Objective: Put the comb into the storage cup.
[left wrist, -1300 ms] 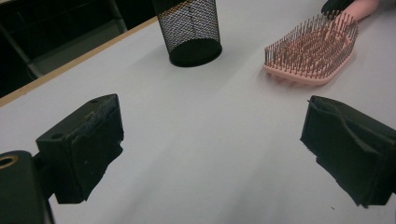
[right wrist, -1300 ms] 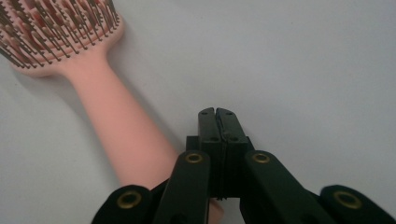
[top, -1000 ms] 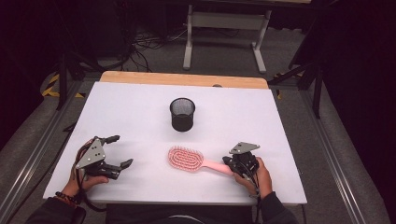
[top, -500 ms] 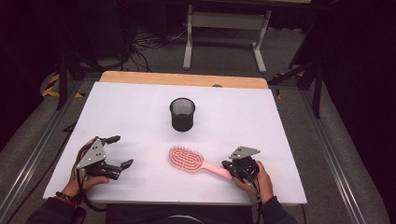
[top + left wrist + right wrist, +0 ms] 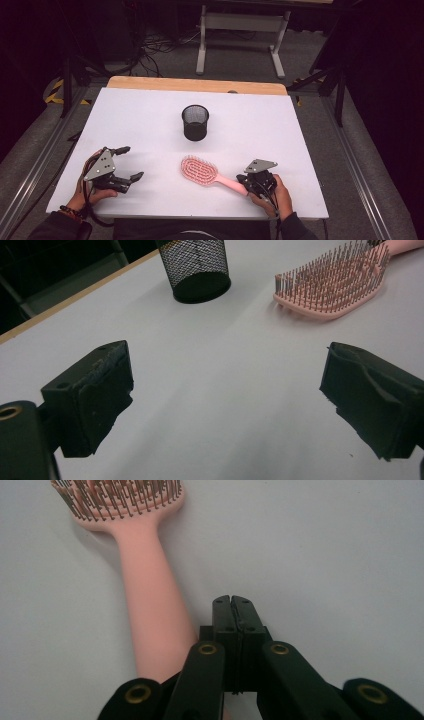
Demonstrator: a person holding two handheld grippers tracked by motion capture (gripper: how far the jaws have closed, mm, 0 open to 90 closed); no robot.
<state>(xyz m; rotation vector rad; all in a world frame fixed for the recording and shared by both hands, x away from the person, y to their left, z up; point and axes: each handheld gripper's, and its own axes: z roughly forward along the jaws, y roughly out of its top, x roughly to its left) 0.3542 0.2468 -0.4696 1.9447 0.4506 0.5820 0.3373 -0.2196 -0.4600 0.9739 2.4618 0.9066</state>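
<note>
A pink hairbrush (image 5: pixel 200 171) lies bristles up on the white table (image 5: pixel 145 115), its handle pointing right toward my right gripper (image 5: pixel 244 180). In the right gripper view the jaws (image 5: pixel 232 602) are pressed together with nothing between them, and the brush handle (image 5: pixel 147 605) lies just to their left on the table. My left gripper (image 5: pixel 131 162) rests at the near left with its jaws wide apart and empty. In the left gripper view (image 5: pixel 225 405) the brush head (image 5: pixel 330 287) lies ahead to the right.
A black mesh cup (image 5: pixel 195 122) stands upright mid-table, behind the brush; it also appears at the top of the left gripper view (image 5: pixel 197 267). The table's wooden far edge (image 5: pixel 200 85) borders a dark floor with cables and a metal stand.
My right gripper has slid slightly toward the near edge beside the brush handle. The left gripper and the cup have not moved.
</note>
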